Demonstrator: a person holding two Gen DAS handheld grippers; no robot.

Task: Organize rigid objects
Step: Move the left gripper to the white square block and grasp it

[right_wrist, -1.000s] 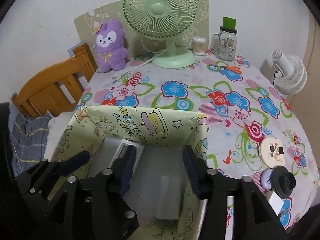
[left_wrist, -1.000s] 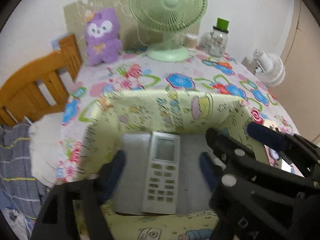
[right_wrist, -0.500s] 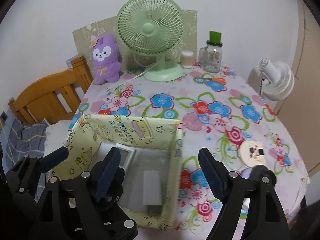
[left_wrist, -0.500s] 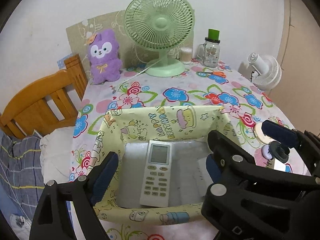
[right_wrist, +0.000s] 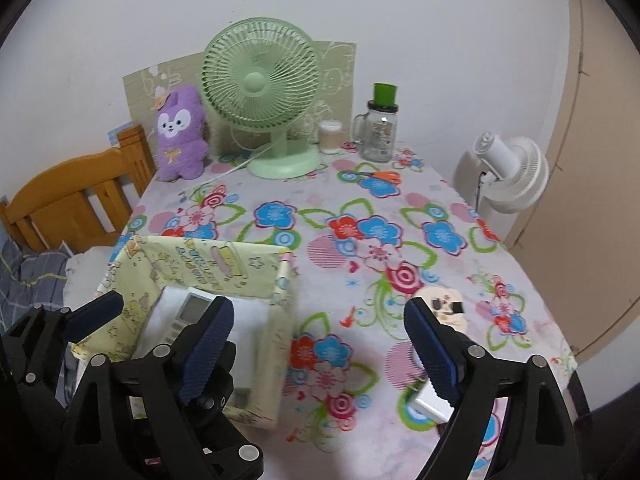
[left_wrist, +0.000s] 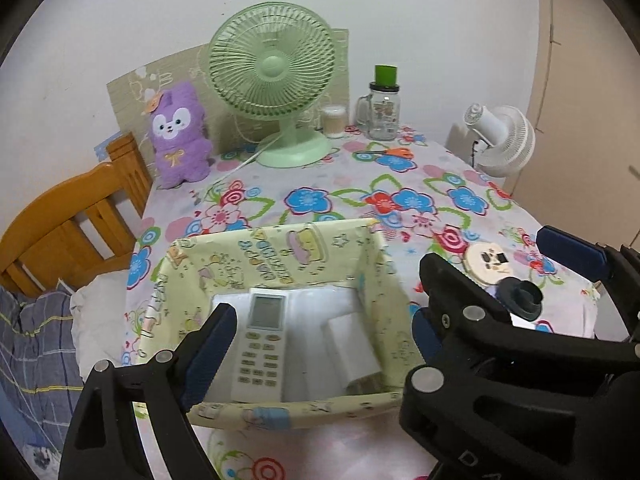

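A yellow patterned storage box (left_wrist: 276, 254) (right_wrist: 212, 264) stands on the flowered table. Inside lie a white remote control (left_wrist: 262, 344) (right_wrist: 188, 312) and a white rectangular block (left_wrist: 352, 350). My left gripper (left_wrist: 320, 344) is open and empty, held above the box's near side. My right gripper (right_wrist: 320, 344) is open and empty, over the table to the right of the box. A round cream disc (left_wrist: 490, 262) (right_wrist: 444, 304), a black knobbed object (left_wrist: 520, 294) and a white flat object (right_wrist: 430, 400) lie on the table at the right.
At the back stand a green fan (left_wrist: 276, 80), a purple plush toy (left_wrist: 178, 136), a small cup (left_wrist: 334, 120) and a glass jar with a green lid (left_wrist: 384, 108). Orange scissors (left_wrist: 394, 152) lie nearby. A wooden chair (left_wrist: 72, 224) stands left, a white fan (left_wrist: 504, 140) right.
Both grippers have pulled back and up from inside the box. The right gripper opened wide and shifted right over the table. The remote and the white block stay in the box.
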